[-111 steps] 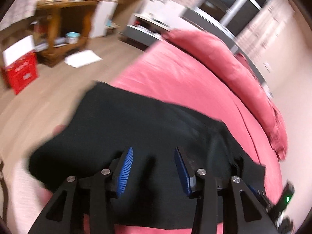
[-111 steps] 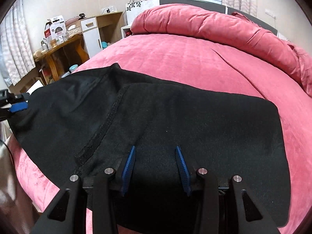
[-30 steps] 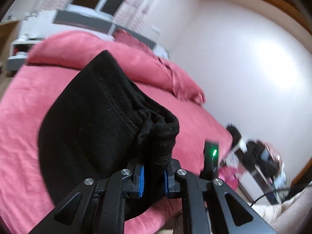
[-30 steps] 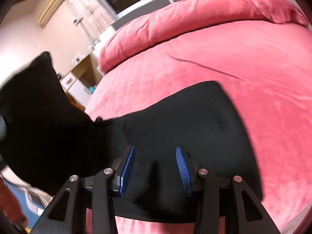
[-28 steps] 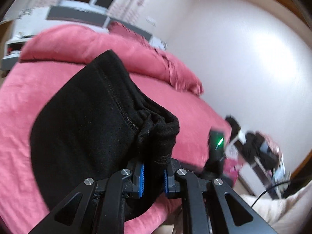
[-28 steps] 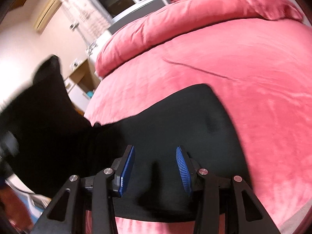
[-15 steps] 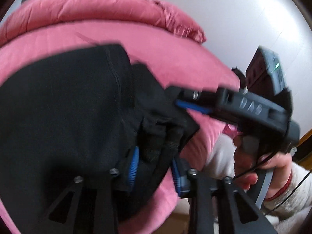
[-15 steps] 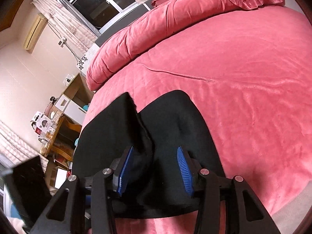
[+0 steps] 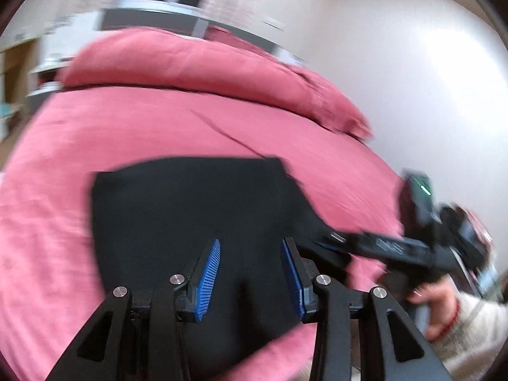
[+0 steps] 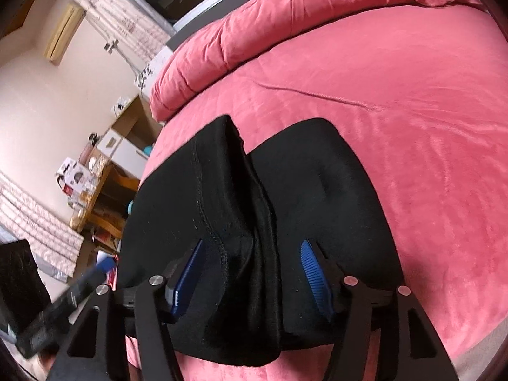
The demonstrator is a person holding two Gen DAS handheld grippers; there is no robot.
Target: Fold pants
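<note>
The black pants (image 9: 190, 216) lie folded on the pink bed, near its front edge. In the right wrist view the pants (image 10: 317, 190) show a folded-over layer with a stitched seam lying on top at the left. My left gripper (image 9: 250, 254) is open and empty just above the pants. My right gripper (image 10: 252, 257) is open, with the raised fold of the pants between its fingers but not pinched. The right gripper (image 9: 365, 244) also shows in the left wrist view at the pants' right edge, held by a hand.
The pink bed (image 10: 397, 111) has a rolled pink duvet (image 10: 254, 31) along its far side. A wooden desk with boxes (image 10: 95, 197) and a white cabinet (image 10: 127, 149) stand to the left of the bed. A pale wall (image 9: 412, 79) is on the right.
My left gripper carried one end of the pants over onto the other half, then opened and let go. The pants now lie folded and the left gripper has drawn back.
</note>
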